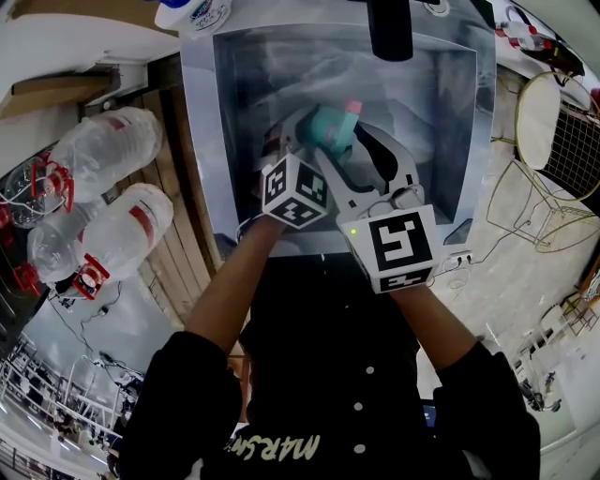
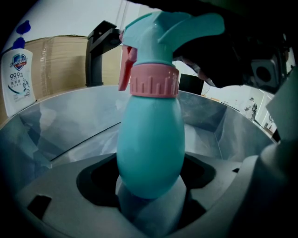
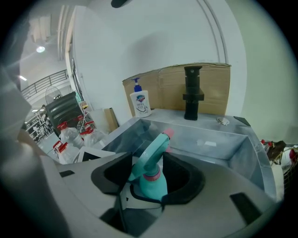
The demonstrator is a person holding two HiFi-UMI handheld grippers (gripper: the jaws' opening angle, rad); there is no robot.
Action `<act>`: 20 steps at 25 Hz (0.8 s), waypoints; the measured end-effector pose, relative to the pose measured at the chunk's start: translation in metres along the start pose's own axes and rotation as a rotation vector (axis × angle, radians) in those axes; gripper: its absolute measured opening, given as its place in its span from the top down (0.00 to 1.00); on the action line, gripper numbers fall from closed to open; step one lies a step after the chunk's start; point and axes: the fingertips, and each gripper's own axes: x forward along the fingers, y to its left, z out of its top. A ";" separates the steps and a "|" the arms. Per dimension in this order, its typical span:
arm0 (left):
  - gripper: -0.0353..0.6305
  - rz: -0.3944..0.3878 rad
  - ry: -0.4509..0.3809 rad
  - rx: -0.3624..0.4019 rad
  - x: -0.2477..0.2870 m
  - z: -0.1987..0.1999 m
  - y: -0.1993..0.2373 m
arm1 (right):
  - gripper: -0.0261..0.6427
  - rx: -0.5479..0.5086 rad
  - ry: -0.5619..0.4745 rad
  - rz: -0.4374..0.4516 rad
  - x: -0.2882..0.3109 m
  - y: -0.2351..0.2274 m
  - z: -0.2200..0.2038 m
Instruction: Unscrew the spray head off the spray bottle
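The left gripper [image 2: 151,200] is clamped on the rounded lower body of a teal spray bottle [image 2: 151,148] and holds it roughly upright. The right gripper [image 3: 145,188] is closed around the top of the same bottle. Its jaws appear to bear on the spray head [image 3: 151,155] at about the level of the pink collar [image 2: 154,81].

The bottle hangs over the middle of a stainless steel sink [image 1: 225,141], clear of its walls. A black faucet [image 1: 389,28] stands at the sink's far edge, and a hand-soap pump bottle [image 3: 139,100] stands near its far left corner. Large clear water bottles [image 1: 103,155] lie on the floor beyond the sink's left edge.

The step in hand looks like loosening the head. To do it well, the left gripper should stay fixed, because the smooth egg-shaped body could slip and spin. The right gripper should turn around the bottle's own axis in short arcs, letting go and gripping again between them. It should press on the ribbed collar rather than the pink trigger [image 2: 125,69], which may flex.
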 end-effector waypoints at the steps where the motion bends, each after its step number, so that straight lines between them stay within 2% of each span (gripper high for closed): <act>1: 0.36 -0.003 -0.004 0.005 -0.001 0.001 0.000 | 0.64 -0.012 0.008 0.008 0.000 0.001 -0.001; 6: 0.36 -0.049 -0.013 0.050 -0.001 0.005 -0.003 | 0.67 -0.110 0.032 0.100 -0.002 0.005 -0.003; 10: 0.36 -0.091 -0.014 0.084 -0.002 0.006 -0.005 | 0.73 -0.253 0.051 0.179 -0.008 0.007 -0.003; 18: 0.35 -0.154 -0.032 0.130 0.001 0.010 -0.008 | 0.82 -0.541 0.052 0.207 -0.016 0.000 -0.009; 20: 0.36 -0.173 -0.053 0.139 0.001 0.011 -0.008 | 0.82 -0.570 0.025 0.246 -0.017 -0.002 -0.009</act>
